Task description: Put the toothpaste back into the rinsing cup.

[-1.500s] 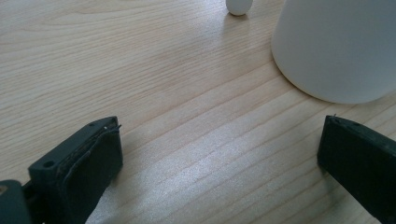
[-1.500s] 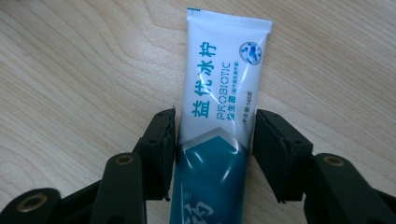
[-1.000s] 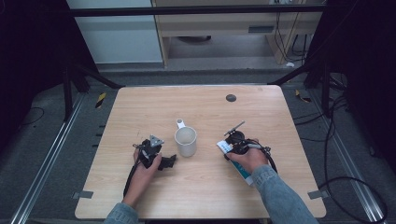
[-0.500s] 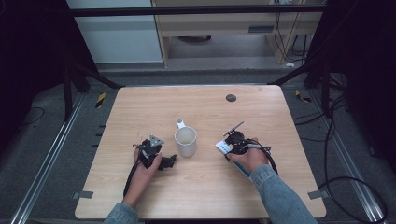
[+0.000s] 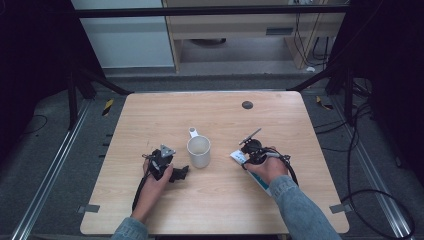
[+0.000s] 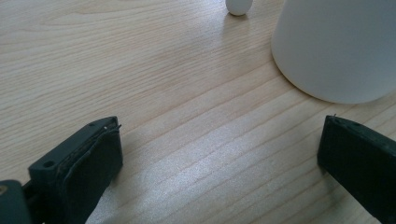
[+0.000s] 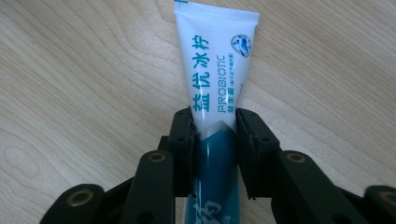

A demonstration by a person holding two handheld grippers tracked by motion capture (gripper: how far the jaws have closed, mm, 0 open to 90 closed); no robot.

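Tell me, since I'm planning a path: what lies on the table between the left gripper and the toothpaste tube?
The white mug stands between the left gripper and the toothpaste tube, seen in the high view.

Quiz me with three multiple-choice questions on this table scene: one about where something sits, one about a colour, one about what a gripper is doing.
1. Where does the mug stand?
A. between the two grippers
B. at the far right corner
C. on the floor

2. What colour is the mug?
A. red
B. white
C. black

3. What is between the jaws of the right gripper?
A. nothing
B. a spoon
C. a toothpaste tube

Answers: 1 A, the high view shows it between the left gripper and the right one. 2 B, its wall is plain white. 3 C, the pads press the tube's sides.
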